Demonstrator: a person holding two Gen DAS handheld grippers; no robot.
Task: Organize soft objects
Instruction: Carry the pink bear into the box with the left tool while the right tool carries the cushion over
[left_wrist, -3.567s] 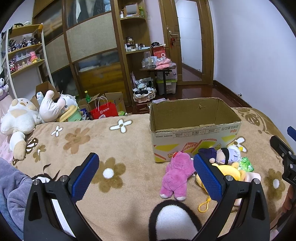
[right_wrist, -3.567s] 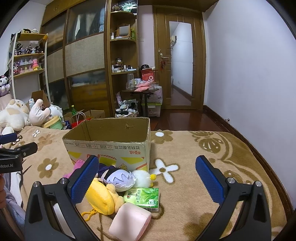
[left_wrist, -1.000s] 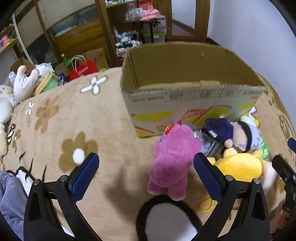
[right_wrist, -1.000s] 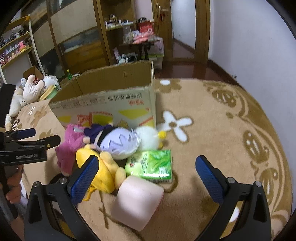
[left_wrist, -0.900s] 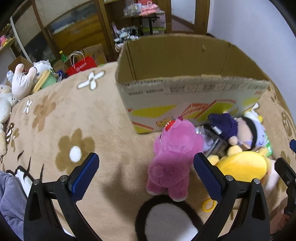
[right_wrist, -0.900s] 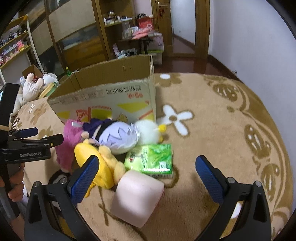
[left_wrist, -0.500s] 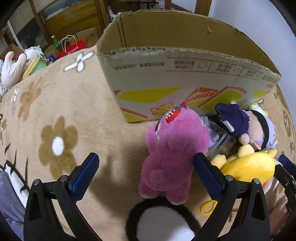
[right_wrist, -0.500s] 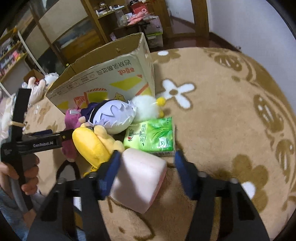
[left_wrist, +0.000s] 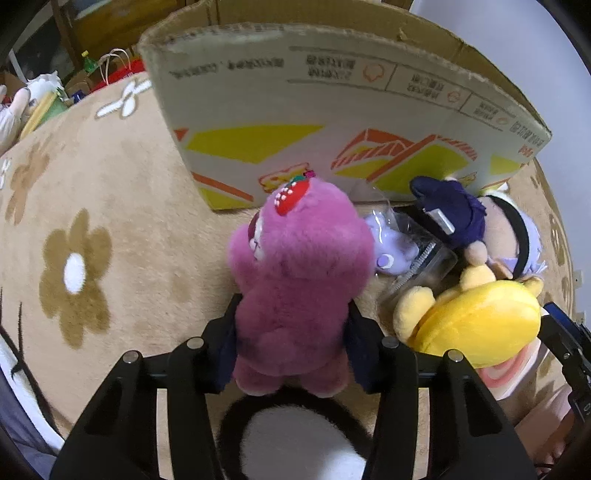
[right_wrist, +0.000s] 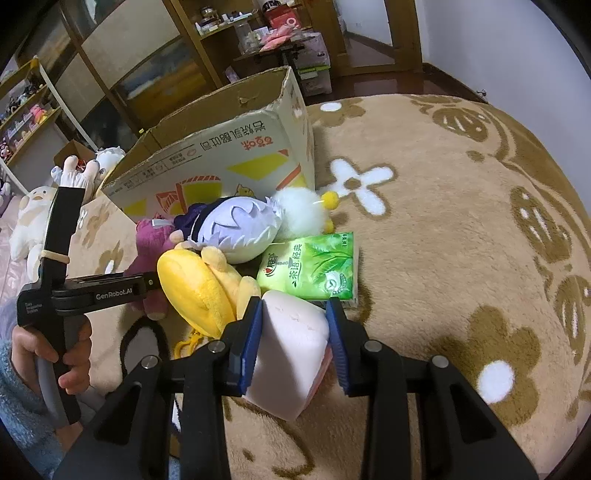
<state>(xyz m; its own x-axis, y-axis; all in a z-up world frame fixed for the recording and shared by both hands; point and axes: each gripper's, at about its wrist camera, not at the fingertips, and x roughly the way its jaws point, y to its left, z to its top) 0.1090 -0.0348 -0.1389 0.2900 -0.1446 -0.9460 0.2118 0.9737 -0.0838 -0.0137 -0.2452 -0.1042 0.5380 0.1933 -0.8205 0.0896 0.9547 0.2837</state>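
My left gripper (left_wrist: 291, 343) points steeply down, and its jaws are closing with the pink plush bear (left_wrist: 299, 266) between them; the blue pads press into its body. In the right wrist view my right gripper (right_wrist: 293, 341) has its jaws closing on a pale pink foam block (right_wrist: 291, 347), with the pads squeezing its sides. The open cardboard box (left_wrist: 332, 110) stands just behind the toys. A yellow plush (right_wrist: 195, 284), a purple-haired doll (right_wrist: 236, 229), a white fluffy toy (right_wrist: 299, 210) and a green tissue pack (right_wrist: 314, 266) lie in a heap in front of it.
Everything lies on a tan blanket with flower prints (right_wrist: 443, 221). A hand (right_wrist: 70, 347) holds the left gripper's handle at the left edge. White plush toys (right_wrist: 29, 218) lie far left, with shelves and cabinets (right_wrist: 155, 74) behind. A clear plastic bag (left_wrist: 413, 258) lies between the bear and the doll.
Both grippers sank toward the toys and their jaws went from wide open to closed in: the left on the pink bear, the right on the pink foam block.
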